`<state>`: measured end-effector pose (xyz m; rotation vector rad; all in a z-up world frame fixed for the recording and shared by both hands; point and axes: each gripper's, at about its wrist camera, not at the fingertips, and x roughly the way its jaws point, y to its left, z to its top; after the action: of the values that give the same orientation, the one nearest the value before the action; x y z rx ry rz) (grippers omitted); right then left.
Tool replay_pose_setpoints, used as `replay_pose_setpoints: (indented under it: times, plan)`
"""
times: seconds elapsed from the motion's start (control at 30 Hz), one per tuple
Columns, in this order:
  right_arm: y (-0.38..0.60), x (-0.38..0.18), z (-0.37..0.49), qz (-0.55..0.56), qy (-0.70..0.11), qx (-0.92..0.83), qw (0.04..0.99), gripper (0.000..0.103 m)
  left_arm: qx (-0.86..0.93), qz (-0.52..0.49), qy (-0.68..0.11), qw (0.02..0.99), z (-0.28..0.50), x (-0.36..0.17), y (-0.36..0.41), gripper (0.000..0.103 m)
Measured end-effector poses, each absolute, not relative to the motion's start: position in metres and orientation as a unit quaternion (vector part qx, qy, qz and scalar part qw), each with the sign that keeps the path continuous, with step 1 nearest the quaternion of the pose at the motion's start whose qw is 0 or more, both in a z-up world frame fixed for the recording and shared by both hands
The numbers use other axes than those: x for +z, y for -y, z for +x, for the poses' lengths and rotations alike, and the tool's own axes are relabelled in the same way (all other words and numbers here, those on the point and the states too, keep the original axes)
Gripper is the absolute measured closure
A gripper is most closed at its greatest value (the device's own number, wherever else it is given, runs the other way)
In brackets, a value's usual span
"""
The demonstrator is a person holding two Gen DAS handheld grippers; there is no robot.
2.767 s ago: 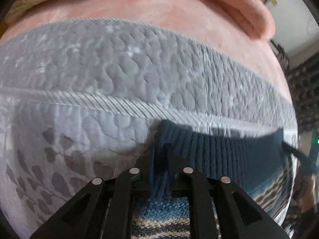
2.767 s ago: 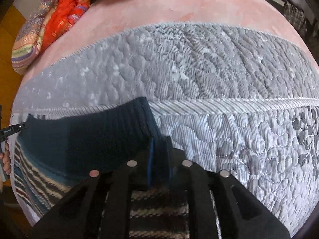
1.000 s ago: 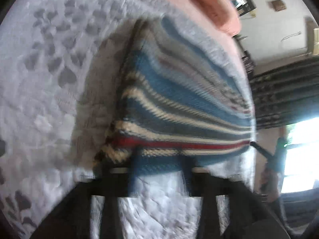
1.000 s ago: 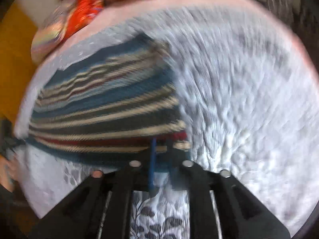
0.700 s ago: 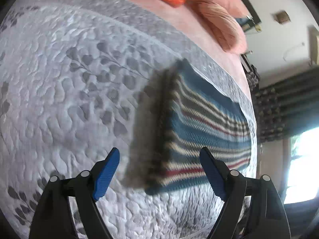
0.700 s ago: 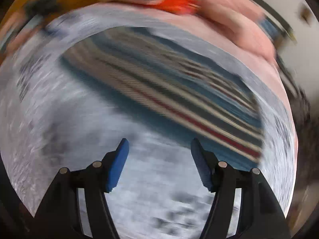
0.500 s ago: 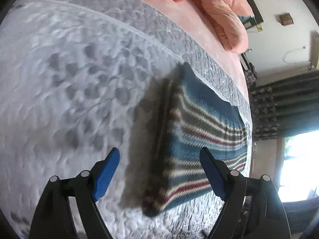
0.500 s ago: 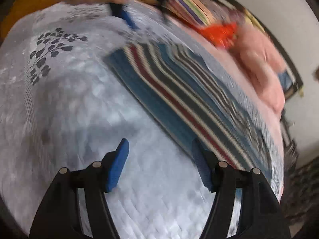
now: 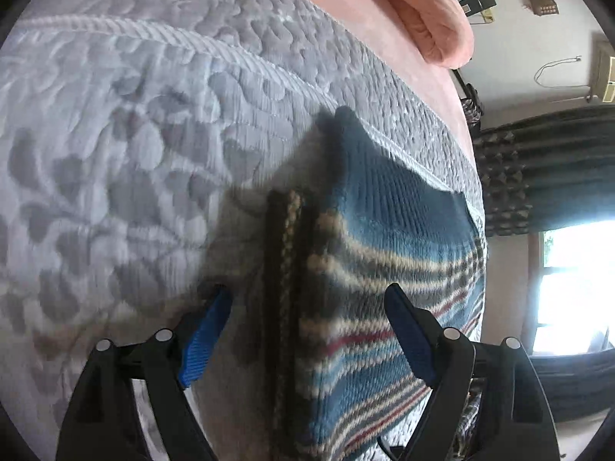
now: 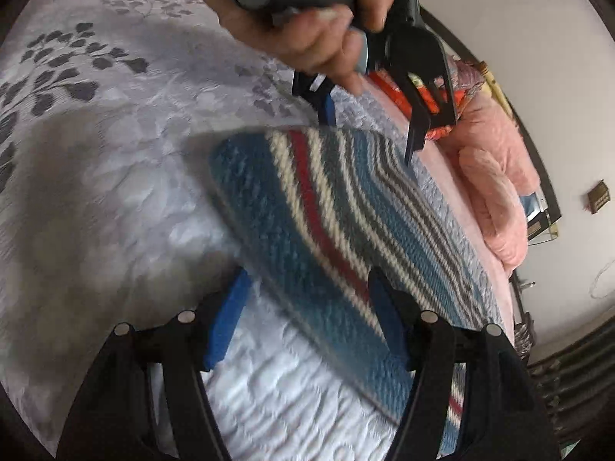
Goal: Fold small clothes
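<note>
A striped knit garment (image 9: 384, 269), blue with cream, grey and red bands, lies folded flat on the grey quilted bedspread (image 9: 134, 153). My left gripper (image 9: 307, 319) is open and straddles the garment's folded side edge. My right gripper (image 10: 307, 307) is also open, low over the garment (image 10: 346, 230) at its opposite end, with the knit edge between its blue pads. The right wrist view also shows the left gripper (image 10: 369, 134) in a person's hand (image 10: 307, 30) at the garment's far end.
A pink blanket (image 9: 423, 4) is bunched at the head of the bed, with a red and multicoloured cloth (image 10: 430, 100) beside it. Dark curtains (image 9: 546, 176) and a bright window (image 9: 576, 288) stand beyond the bed's far side.
Both grippers, earlier shut on the garment's dark hem, laid it down folded and opened. Since then each has swung to an end of the garment and moved close over it.
</note>
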<state>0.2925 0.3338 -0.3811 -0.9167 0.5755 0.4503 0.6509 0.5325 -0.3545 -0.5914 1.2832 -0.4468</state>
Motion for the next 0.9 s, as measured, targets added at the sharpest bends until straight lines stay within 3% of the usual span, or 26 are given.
replay_pose_setpoints:
  times: [0.07, 0.13, 0.23, 0.3, 0.33, 0.47, 0.9]
  plan:
    - [-0.341, -0.381, 0.298, -0.425, -0.266, 0.197, 0.843, 0.041, -0.209, -0.286, -0.574, 0.738, 0.659, -0.353, -0.534, 0.023]
    - [-0.345, -0.380, 0.301, -0.423, -0.263, 0.191, 0.846, 0.048, -0.205, -0.284, -0.575, 0.739, 0.666, -0.355, -0.529, 0.032]
    - [-0.357, -0.382, 0.309, -0.429, -0.247, 0.182, 0.849, 0.053, -0.206, -0.273, -0.577, 0.742, 0.674, -0.354, -0.521, 0.033]
    - [-0.362, -0.384, 0.311, -0.431, -0.248, 0.185, 0.848, 0.062, -0.202, -0.268, -0.582, 0.740, 0.678, -0.354, -0.517, 0.044]
    - [-0.364, -0.383, 0.311, -0.427, -0.255, 0.191, 0.846, 0.070, -0.198, -0.267, -0.588, 0.738, 0.679, -0.355, -0.516, 0.061]
    - [-0.356, -0.369, 0.312, -0.387, -0.272, 0.196, 0.859, 0.080, -0.189, -0.273, -0.593, 0.733, 0.684, -0.350, -0.512, 0.079]
    - [-0.326, -0.306, 0.318, -0.293, -0.279, 0.190, 0.895, 0.084, -0.173, -0.235, -0.589, 0.754, 0.691, -0.277, -0.476, 0.083]
